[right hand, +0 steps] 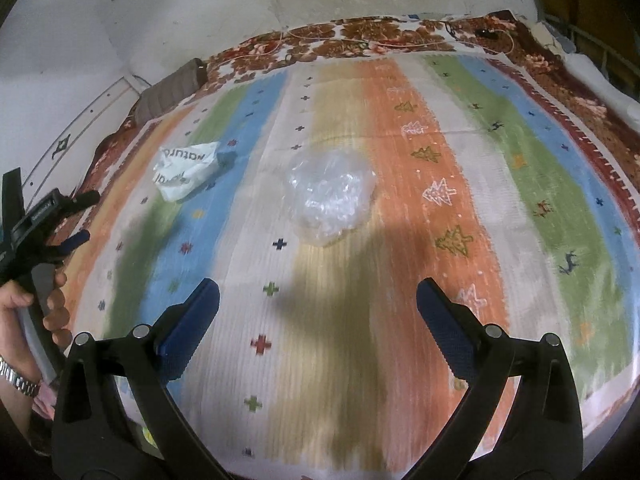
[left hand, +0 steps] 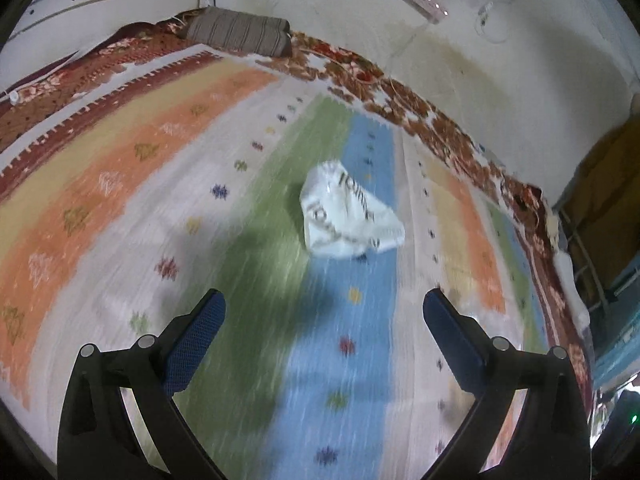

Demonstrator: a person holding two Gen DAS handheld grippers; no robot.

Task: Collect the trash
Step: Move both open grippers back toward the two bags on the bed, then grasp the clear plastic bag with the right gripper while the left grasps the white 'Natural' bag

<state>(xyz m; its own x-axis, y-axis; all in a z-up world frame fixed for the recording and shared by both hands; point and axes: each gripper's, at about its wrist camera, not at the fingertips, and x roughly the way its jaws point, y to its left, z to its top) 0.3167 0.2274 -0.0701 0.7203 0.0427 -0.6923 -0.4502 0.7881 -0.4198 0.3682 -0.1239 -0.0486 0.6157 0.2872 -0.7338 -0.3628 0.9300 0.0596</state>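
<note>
Both the left gripper (left hand: 324,308) and the right gripper (right hand: 318,296) hang released above the striped rug (right hand: 344,320). The white printed bag (left hand: 348,212) and the clear plastic wad (right hand: 330,196) lie mid-rug, apart; both look light, soft, slippery, so pinch a raised fold.

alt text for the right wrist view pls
The open right claw points at a crumpled clear plastic bag lying on a striped multicoloured rug. A crumpled white printed wrapper lies further left, near the hand-held left claw.
</note>
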